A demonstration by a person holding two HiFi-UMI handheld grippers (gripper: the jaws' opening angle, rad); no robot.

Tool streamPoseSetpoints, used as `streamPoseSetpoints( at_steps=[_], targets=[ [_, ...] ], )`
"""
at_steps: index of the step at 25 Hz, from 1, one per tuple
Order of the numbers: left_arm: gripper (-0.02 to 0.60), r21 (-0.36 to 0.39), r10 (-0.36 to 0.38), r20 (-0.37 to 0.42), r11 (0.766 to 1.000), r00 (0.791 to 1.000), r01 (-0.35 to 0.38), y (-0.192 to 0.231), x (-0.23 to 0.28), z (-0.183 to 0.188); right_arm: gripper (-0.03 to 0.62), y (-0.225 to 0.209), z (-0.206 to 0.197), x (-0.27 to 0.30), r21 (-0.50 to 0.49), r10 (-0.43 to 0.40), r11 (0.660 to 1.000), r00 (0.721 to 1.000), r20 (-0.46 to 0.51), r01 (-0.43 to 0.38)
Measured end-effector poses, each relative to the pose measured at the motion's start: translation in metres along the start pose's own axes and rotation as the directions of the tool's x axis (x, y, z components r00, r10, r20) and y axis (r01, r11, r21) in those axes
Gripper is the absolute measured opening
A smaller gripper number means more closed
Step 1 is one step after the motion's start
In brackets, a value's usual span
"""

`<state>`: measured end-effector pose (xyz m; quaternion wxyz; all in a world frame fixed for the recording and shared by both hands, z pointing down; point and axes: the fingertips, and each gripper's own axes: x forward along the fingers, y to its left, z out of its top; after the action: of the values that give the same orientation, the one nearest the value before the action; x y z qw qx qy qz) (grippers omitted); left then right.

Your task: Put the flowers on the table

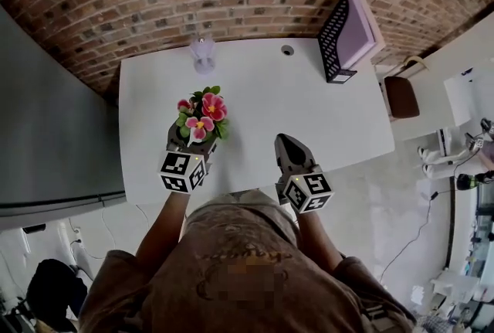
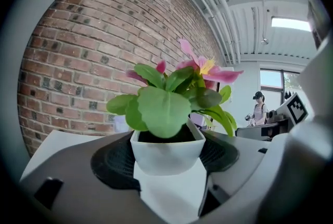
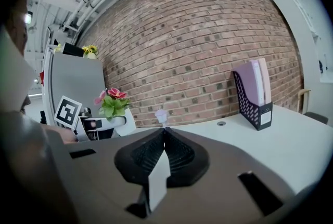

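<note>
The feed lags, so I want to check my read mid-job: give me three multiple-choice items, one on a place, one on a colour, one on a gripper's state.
1. Where on the table does the file holder stand?
A. near left corner
B. far right corner
C. centre

2. What colour is the flower pot?
A. black
B. white
C. red

3. How do the right gripper's jaws stand?
A. wide apart
B. closed on the pot
C. together, nothing between

1 B: the head view shows it at the far right corner.
2 B: its white wall shows in the left gripper view.
3 C: the right gripper view shows them meeting, empty.
</note>
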<state>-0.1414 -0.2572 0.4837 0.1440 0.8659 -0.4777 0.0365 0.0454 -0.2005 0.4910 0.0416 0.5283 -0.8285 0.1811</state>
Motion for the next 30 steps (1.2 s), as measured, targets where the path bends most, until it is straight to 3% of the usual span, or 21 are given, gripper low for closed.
streamPoseSetpoints(
  at_steps=[14,30],
  targets=[
    [0.36,0.024,0.045,-0.044,0.999,0.998,-0.044,0.006,0.055,-0.012,0.005,-0.036,0.017,0.018,0.002,0.046,0.999,0.999,-0.012,-0.046],
    [0.36,0.042,0.006,-0.141,0.999,0.99,0.0,0.004,0.108,-0.08,0.005,-0.069,0.005,0.016,0.032,0.002,0.999,0.999,-0.04,-0.001]
  ],
)
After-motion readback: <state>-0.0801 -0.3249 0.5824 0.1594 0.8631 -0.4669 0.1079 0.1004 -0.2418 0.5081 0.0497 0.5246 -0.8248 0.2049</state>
